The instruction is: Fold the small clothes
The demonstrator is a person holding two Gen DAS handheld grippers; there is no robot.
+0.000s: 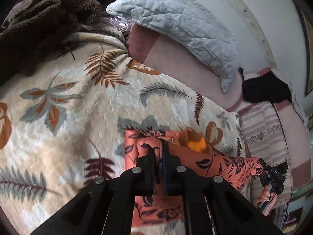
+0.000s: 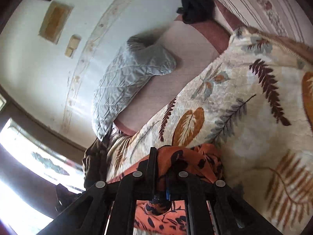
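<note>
Plainly, both tongs grip 1 orange garment (image 1: 221,166) printed with black leaves and flowers, a thin, crinkly cloth stretched between them above the bed. Left tongs (image 1: 157,146) are clamped on a bunched fold of it; right tongs (image 2: 166,156) pinch another gathered wad, a puckered lump hanging below them. Underneath lies a plush cream blanket (image 1: 64,101) with rust, grey and maroon fern prints. A quilted pale blue pillow (image 1: 176,25) rests on the pink sheet (image 1: 176,66), near a fuzzy brown throw (image 1: 49,19).
</note>
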